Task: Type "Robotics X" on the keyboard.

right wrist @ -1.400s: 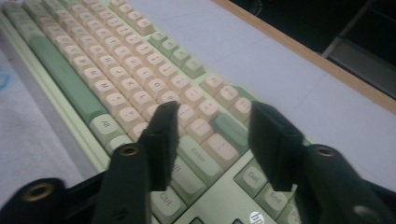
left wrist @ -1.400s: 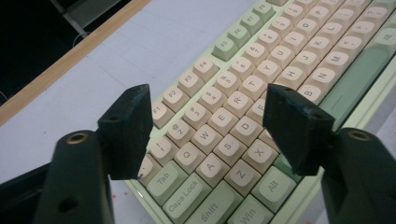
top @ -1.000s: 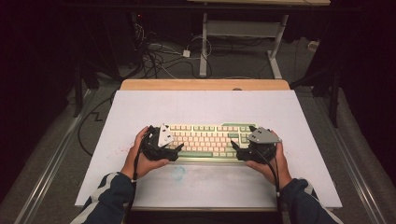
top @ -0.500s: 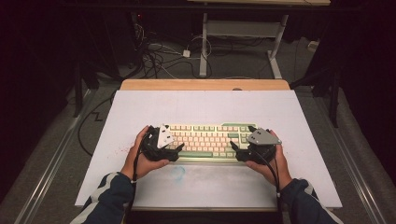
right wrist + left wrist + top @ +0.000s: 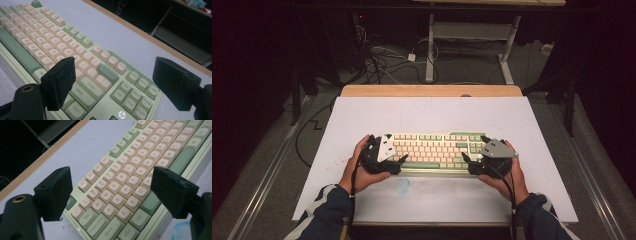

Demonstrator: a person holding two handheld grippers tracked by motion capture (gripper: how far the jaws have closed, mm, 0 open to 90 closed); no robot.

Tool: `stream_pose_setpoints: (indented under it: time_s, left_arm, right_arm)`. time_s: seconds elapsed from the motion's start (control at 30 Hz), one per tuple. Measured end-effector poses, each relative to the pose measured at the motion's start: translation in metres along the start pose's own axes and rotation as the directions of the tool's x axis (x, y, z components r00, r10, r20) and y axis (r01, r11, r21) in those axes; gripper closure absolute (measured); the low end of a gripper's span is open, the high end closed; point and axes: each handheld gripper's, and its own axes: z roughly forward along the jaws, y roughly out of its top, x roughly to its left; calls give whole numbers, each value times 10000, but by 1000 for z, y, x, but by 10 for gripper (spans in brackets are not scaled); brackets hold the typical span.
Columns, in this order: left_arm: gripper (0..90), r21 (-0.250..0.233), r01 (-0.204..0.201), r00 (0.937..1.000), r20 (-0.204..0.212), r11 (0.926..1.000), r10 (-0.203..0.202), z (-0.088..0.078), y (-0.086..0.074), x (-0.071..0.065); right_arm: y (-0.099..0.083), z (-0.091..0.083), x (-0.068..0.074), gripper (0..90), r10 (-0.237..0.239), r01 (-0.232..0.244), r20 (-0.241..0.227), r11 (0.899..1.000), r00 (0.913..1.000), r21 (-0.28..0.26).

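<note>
Across the lower middle of the high view, we hold both grippers at the two ends of a green and cream keyboard (image 5: 434, 151) on the white table (image 5: 432, 117).

Our forearms enter from the bottom edge, hands angled inward. We see the left gripper (image 5: 384, 161) over the keyboard's left end and the right gripper (image 5: 473, 161) over its right end, each with jaws spread wide and nothing between them; the left gripper view shows its jaws straddling the letter keys, the right gripper view the Enter and navigation keys. Compared with a second ago, we see hands and keyboard unchanged. Beyond the table's wooden far edge (image 5: 432, 90), cables (image 5: 377, 60) lie on the dark floor.
</note>
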Motion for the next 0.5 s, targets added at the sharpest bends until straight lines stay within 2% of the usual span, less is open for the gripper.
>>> stream_pose_setpoints:
  time_s: [0.4,0.5]
  left_arm:
    - [167,31,-323,9991,270,9995,322,-5,-1,-4]
    - [167,-13,-299,9990,318,9996,299,-7,0,-4]
  right_arm:
    - [-6,-17,-1,199,-104,105,238,9999,9997,-18]
    - [-7,-22,-3,203,-75,77,292,9999,9995,-81]
